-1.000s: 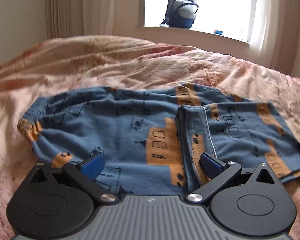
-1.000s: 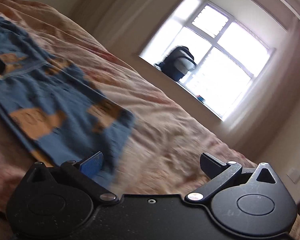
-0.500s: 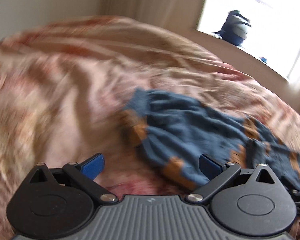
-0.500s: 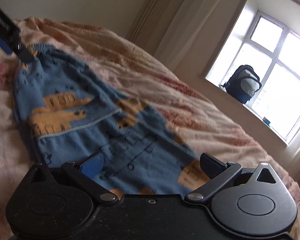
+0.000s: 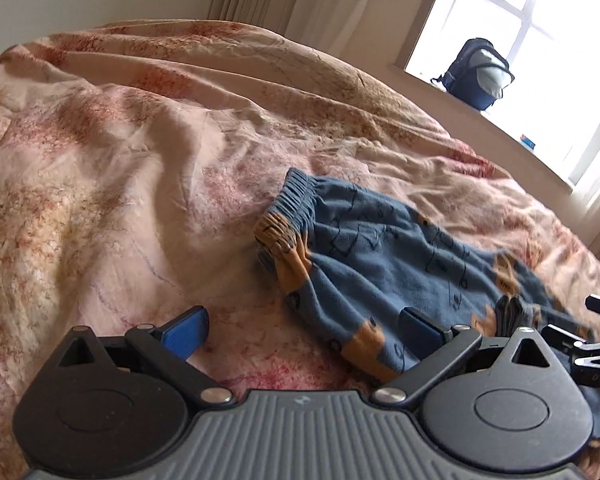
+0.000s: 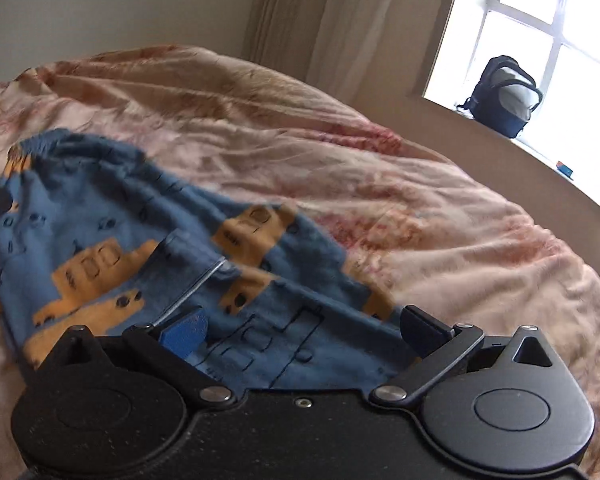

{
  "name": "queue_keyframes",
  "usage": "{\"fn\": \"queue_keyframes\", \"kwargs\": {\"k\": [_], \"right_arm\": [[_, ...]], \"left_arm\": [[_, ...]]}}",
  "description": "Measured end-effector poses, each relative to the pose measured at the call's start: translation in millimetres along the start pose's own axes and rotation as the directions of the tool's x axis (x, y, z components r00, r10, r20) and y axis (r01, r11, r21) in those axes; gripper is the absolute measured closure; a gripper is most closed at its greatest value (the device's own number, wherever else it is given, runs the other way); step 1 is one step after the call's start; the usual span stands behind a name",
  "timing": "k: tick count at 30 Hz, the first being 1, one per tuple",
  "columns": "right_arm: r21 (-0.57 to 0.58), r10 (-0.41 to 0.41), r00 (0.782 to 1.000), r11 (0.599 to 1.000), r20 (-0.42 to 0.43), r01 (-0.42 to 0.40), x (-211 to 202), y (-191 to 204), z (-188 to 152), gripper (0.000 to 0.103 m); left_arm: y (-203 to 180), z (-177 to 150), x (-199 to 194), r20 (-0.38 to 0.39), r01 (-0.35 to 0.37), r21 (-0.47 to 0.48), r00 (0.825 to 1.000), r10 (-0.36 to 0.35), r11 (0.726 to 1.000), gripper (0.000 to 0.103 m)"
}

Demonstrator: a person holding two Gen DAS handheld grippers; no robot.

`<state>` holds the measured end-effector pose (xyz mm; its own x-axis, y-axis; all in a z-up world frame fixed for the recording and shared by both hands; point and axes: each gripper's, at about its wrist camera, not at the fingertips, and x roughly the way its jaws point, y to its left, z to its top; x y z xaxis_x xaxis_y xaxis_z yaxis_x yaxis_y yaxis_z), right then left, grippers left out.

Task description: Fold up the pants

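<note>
The blue pants (image 5: 380, 256) with orange vehicle prints lie folded on the bed, the elastic waistband (image 5: 292, 204) at their left end. My left gripper (image 5: 300, 332) is open and empty, near the waistband end, its right finger over the cloth's near edge. In the right wrist view the pants (image 6: 140, 240) spread across the left and middle. My right gripper (image 6: 304, 332) is open and empty, just above the leg end of the pants. The right gripper's tips also show at the right edge of the left wrist view (image 5: 596, 320).
The bed is covered by a rumpled pink and tan floral duvet (image 5: 120, 160). A dark backpack (image 5: 480, 74) stands on the window sill behind the bed, also in the right wrist view (image 6: 504, 96). Curtains (image 6: 300, 20) hang by the window.
Both grippers have swung leftward over the pants. The left one went from the pants' middle to the waistband end. The right one went from the leg hem to over the cloth.
</note>
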<state>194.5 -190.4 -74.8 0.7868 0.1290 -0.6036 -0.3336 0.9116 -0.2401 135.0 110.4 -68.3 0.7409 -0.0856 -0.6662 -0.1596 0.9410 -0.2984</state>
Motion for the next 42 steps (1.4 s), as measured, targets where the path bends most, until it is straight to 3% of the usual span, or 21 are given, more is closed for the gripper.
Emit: {"fn": "queue_keyframes", "kwargs": {"k": [3, 6, 7, 9, 11, 16, 18, 20, 22, 24, 27, 31, 35, 37, 39, 42], "right_arm": [[-0.101, 0.041, 0.998, 0.994, -0.045, -0.045, 1.1, -2.9, 34.7, 0.001], [-0.19, 0.157, 0.981, 0.966, -0.116, -0.177, 12.1, 3.5, 80.5, 0.001], [-0.192, 0.226, 0.961, 0.948, -0.161, -0.255, 21.0, 7.5, 95.6, 0.001], [-0.179, 0.367, 0.893, 0.891, -0.259, -0.418, 45.6, 20.4, 123.1, 0.001], [-0.158, 0.425, 0.862, 0.865, -0.276, -0.477, 66.4, 34.2, 142.9, 0.003], [-0.059, 0.606, 0.757, 0.77, -0.245, -0.636, 105.5, 68.0, 176.2, 0.024], [-0.094, 0.645, 0.725, 0.728, -0.24, -0.679, 113.8, 84.0, 181.5, 0.038], [-0.132, 0.67, 0.692, 0.686, -0.269, -0.716, 119.1, 97.8, 180.6, 0.043], [-0.136, 0.671, 0.673, 0.67, -0.309, -0.73, 128.8, 106.9, 176.6, 0.055], [-0.121, 0.663, 0.671, 0.676, -0.332, -0.727, 136.0, 108.6, 169.6, 0.079], [-0.115, 0.687, 0.668, 0.667, -0.286, -0.736, 132.4, 101.4, 161.4, 0.092], [-0.096, 0.691, 0.681, 0.682, -0.24, -0.725, 131.6, 88.4, 154.0, 0.095], [-0.077, 0.697, 0.68, 0.684, -0.225, -0.726, 135.9, 87.8, 148.5, 0.095], [-0.061, 0.7, 0.679, 0.685, -0.221, -0.726, 138.3, 86.7, 146.9, 0.095], [-0.045, 0.702, 0.679, 0.687, -0.215, -0.725, 140.0, 85.7, 145.5, 0.095], [-0.033, 0.694, 0.691, 0.701, -0.202, -0.713, 138.9, 85.2, 143.8, 0.091]], "left_arm": [[10.0, 4.1, 0.4, 0.006, 0.04, -0.047, 0.999, -0.04, 0.998, 0.0], [23.1, 5.2, -0.3, 0.028, 0.068, -0.083, 0.997, -0.066, 0.994, 0.0], [26.4, 7.1, 0.2, 0.027, 0.065, -0.095, 0.998, -0.063, 0.993, 0.0], [33.2, 11.6, 0.5, 0.031, 0.084, -0.13, 0.996, -0.081, 0.988, 0.0], [40.6, 13.0, -0.1, 0.045, 0.116, -0.177, 0.993, -0.11, 0.977, 0.0], [51.0, 12.3, 3.0, 0.053, 0.155, -0.235, 0.988, -0.146, 0.959, 0.0], [53.8, 12.0, 5.6, 0.053, 0.16, -0.246, 0.987, -0.152, 0.956, 0.0], [55.8, 11.4, 6.3, 0.056, 0.165, -0.243, 0.986, -0.156, 0.956, 0.0], [56.6, 10.9, 7.0, 0.061, 0.17, -0.24, 0.985, -0.16, 0.956, 0.0], [55.9, 10.5, 6.8, 0.065, 0.179, -0.232, 0.984, -0.169, 0.956, 0.001], [55.9, 11.2, 7.2, 0.076, 0.223, -0.21, 0.974, -0.212, 0.952, 0.003], [61.4, 17.8, 14.0, 0.097, 0.321, -0.223, 0.947, -0.306, 0.921, 0.012], [69.9, 20.7, 34.1, 0.067, 0.378, -0.289, 0.925, -0.375, 0.88, 0.037], [73.5, 19.1, 42.5, 0.052, 0.378, -0.331, 0.922, -0.384, 0.864, 0.049], [74.7, 18.3, 47.3, 0.041, 0.353, -0.345, 0.931, -0.362, 0.87, 0.068], [72.3, 18.3, 50.5, 0.027, 0.311, -0.336, 0.947, -0.321, 0.889, 0.076]]}}
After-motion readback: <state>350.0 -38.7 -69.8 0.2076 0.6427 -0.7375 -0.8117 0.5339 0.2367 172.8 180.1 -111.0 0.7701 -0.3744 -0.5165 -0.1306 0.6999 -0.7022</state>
